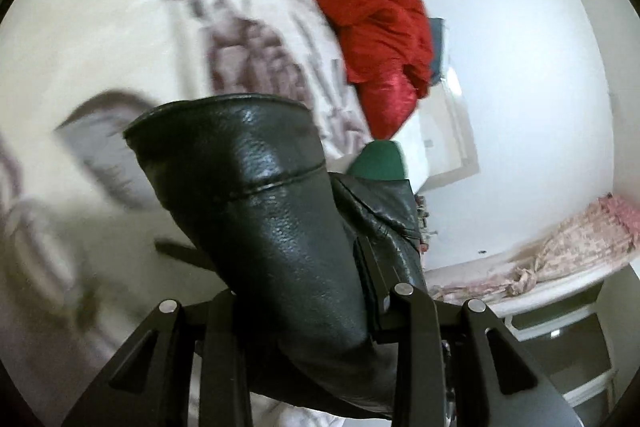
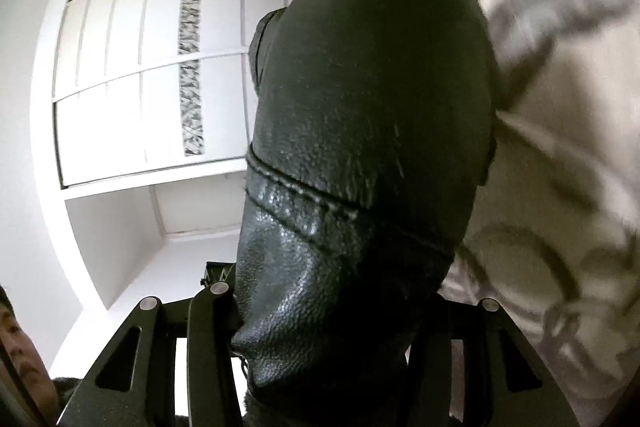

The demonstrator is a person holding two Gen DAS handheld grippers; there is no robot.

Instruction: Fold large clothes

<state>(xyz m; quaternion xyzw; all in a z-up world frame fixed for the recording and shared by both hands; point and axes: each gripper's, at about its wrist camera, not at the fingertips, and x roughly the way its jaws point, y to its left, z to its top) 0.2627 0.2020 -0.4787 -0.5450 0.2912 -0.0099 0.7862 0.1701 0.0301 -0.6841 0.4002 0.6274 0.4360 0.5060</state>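
1. Your left gripper (image 1: 320, 291) is clamped on the black leather garment (image 1: 256, 187). A thick fold of it fills the gap between the jaws and drapes forward over the fingertips, hiding them.
2. Your right gripper (image 2: 332, 311) looks clamped on the same black leather garment (image 2: 360, 131). The leather bulges between the linkage arms and blocks the pads, so I judge the grip from how tightly the material bunches there.
3. The garment hangs from both grippers, raised clear of the patterned bedspread (image 1: 132, 39). A stitched seam runs across the leather in both wrist views.
4. Both grippers tilt somewhat downward and appear rolled, since the bed and the white wardrobe (image 2: 140, 75) sit askew in view. Heavy blur on the bedspread suggests fast motion.
5. Progress, as a judgement: early. The garment is picked up at two points, but no flat fold shows anywhere. It still needs spreading, folding and setting down.
6. Farther out, a red garment (image 1: 380, 27) lies heaped on the bed, unfolded. A green item (image 1: 380, 159) sits near it, partly hidden behind the leather.
7. A pink patterned cloth (image 1: 560, 247) lies crumpled on a white surface beside the bed. It also looks unfolded, so more pieces likely remain.
8. A person shows at the lower left edge of the right wrist view.
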